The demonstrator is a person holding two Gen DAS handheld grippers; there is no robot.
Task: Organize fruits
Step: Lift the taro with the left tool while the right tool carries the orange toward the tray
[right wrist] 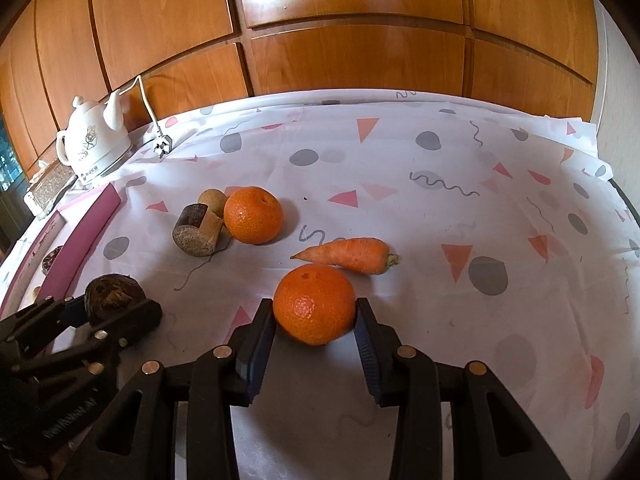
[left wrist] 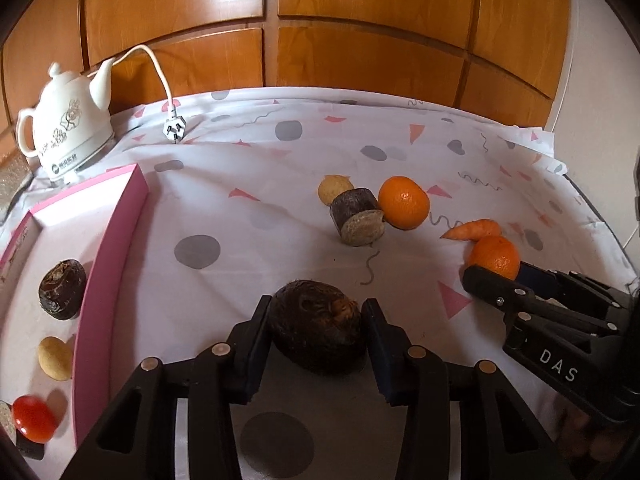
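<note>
A dark brown round fruit sits between the pads of my left gripper, which is shut on it over the patterned cloth. The right wrist view shows the same grip low at the left, the left gripper holding that fruit. My right gripper is shut on an orange mandarin, its pads pressing on both sides. A carrot lies just behind it. Farther back are a second mandarin, a dark cut cylinder and a small tan fruit.
A pink box stands at the left, holding a dark fruit, a tan fruit and a red tomato. A white kettle and its plug sit at the back left. Wooden cabinet doors close off the far edge.
</note>
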